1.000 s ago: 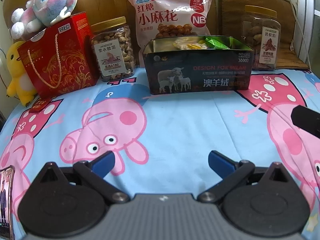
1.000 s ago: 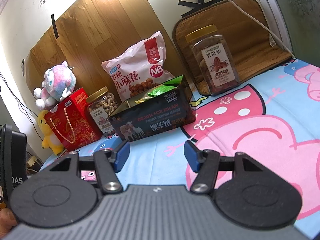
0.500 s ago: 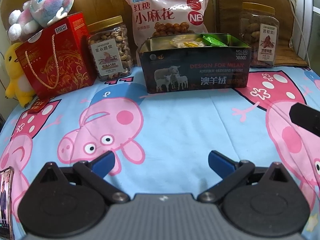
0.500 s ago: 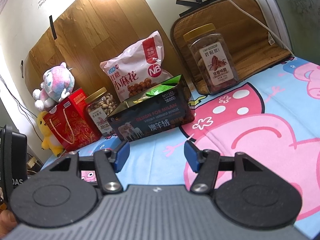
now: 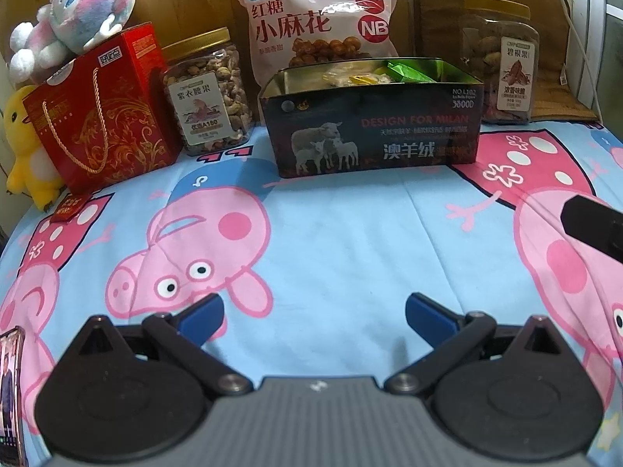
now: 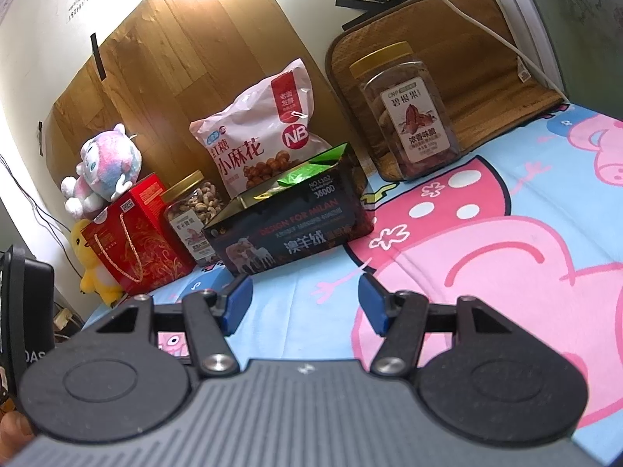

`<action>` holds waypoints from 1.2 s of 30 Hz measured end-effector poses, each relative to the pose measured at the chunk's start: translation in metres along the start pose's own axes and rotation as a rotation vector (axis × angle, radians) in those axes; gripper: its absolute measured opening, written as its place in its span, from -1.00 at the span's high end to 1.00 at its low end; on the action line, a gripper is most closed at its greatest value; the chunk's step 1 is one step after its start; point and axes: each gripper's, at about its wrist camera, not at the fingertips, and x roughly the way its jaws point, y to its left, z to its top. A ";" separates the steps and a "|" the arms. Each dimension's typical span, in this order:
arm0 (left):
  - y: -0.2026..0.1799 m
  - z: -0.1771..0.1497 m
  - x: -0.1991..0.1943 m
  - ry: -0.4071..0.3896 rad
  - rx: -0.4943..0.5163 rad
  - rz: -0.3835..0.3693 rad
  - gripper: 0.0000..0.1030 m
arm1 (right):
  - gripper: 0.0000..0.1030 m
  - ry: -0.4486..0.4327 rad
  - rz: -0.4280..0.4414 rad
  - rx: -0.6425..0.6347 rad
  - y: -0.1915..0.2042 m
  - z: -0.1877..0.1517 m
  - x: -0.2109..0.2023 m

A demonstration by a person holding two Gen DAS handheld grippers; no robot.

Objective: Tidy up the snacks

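Hovering apart, left gripper (image 5: 313, 313) open-jawed; right gripper (image 6: 305, 301) likewise, facing tin (image 6: 288, 229).

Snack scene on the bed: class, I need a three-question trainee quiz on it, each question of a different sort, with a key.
1. True or false: the black tin is open at the top.
2. What sits on the red gift box? A) plush toy B) jar C) phone
3. Fill in: the pink snack bag stands ____ the tin.

Key: 1 true. 2 A, the plush toy. 3 behind.
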 end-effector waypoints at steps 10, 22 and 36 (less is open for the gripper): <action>-0.002 0.000 0.001 0.007 0.003 -0.005 -1.00 | -0.22 0.001 0.001 0.002 -0.002 0.001 -0.001; 0.000 0.004 0.001 0.007 -0.027 -0.017 -1.00 | -0.22 -0.004 -0.004 0.010 -0.006 0.001 -0.001; -0.002 0.007 0.002 0.015 -0.036 -0.027 -1.00 | -0.22 -0.014 -0.006 0.012 -0.006 0.003 -0.004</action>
